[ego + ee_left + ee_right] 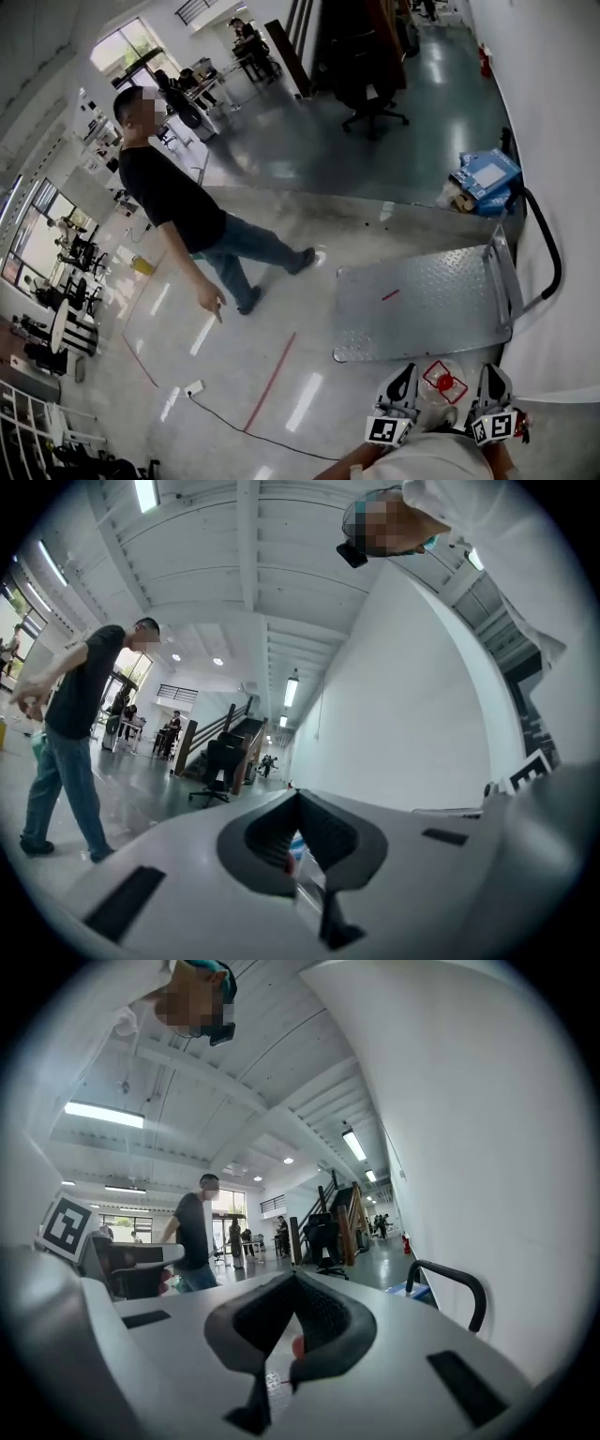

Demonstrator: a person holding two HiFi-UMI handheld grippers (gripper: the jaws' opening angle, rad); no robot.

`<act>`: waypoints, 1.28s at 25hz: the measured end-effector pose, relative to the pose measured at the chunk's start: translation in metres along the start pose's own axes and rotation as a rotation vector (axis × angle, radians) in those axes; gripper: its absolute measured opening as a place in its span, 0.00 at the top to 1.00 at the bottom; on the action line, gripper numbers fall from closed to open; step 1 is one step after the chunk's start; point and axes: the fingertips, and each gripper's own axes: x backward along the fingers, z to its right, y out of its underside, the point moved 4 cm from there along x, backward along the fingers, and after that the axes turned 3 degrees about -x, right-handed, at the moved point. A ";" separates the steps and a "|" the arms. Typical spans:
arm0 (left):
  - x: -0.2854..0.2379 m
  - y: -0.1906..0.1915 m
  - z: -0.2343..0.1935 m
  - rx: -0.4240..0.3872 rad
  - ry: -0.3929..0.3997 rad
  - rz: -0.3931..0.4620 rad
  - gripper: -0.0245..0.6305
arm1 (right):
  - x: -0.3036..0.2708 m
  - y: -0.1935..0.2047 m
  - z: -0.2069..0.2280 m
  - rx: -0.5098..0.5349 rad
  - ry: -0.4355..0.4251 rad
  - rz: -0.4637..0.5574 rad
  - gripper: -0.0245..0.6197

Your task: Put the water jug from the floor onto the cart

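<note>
The water jug (439,396), clear with a red cap, sits low at the bottom edge of the head view, between my two grippers. My left gripper (405,375) is against its left side and my right gripper (489,373) against its right side. In both gripper views the jaws of the left gripper (298,799) and the right gripper (295,1283) meet, with nothing clamped between them. The cart (412,300), a flat metal platform, lies just beyond the jug, its black handle (554,253) at the right by the wall. That handle (450,1283) also shows in the right gripper view.
A person in a black shirt and jeans (187,216) walks on the floor left of the cart. A blue box (487,176) lies beyond the cart by the wall. A red tape line (272,380) and a black cable (220,417) cross the floor. An office chair (373,103) stands farther off.
</note>
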 end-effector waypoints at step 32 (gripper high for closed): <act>-0.038 0.038 -0.058 0.009 -0.060 -0.092 0.96 | -0.045 0.417 0.040 0.051 -0.097 -1.260 0.65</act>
